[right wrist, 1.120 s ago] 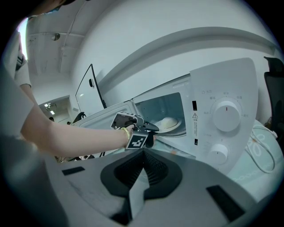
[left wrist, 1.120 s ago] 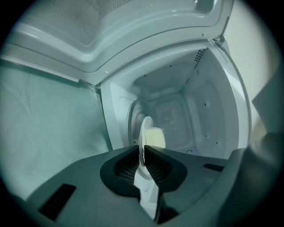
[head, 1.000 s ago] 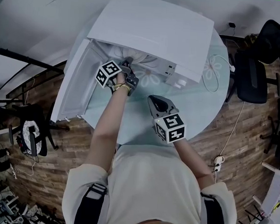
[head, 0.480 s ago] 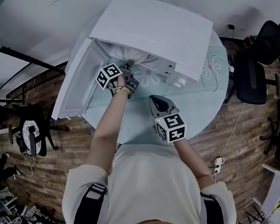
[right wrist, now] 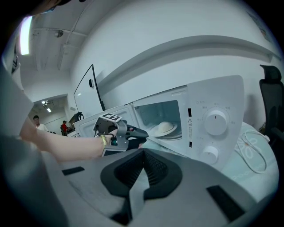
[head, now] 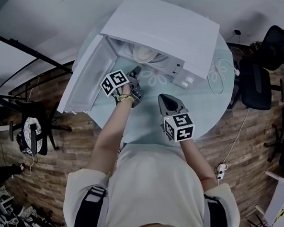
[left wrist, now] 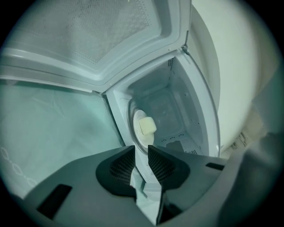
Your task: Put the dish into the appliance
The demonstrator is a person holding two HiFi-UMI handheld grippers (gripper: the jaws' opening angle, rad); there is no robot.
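The white microwave (head: 162, 25) stands on the round glass table (head: 202, 107) with its door (head: 86, 78) swung open to the left. Inside on the turntable rests the white dish (head: 145, 53) with a pale lump of food on it; the dish (left wrist: 138, 133) also faces the left gripper view, and the dish (right wrist: 165, 128) appears in the right gripper view. My left gripper (head: 136, 68) is just outside the cavity mouth, jaws slightly apart and empty. My right gripper (head: 161, 96) hovers over the table in front of the microwave, shut on nothing.
The microwave's control panel with two knobs (right wrist: 215, 122) is on its right side. A white cable (head: 216, 77) loops on the table at the right. A black office chair (head: 260, 70) stands beyond the table's right edge, and more dark equipment (head: 32, 137) sits on the wooden floor at left.
My left gripper has drawn back out of the microwave cavity toward me, leaving the dish inside. The right gripper has hardly moved.
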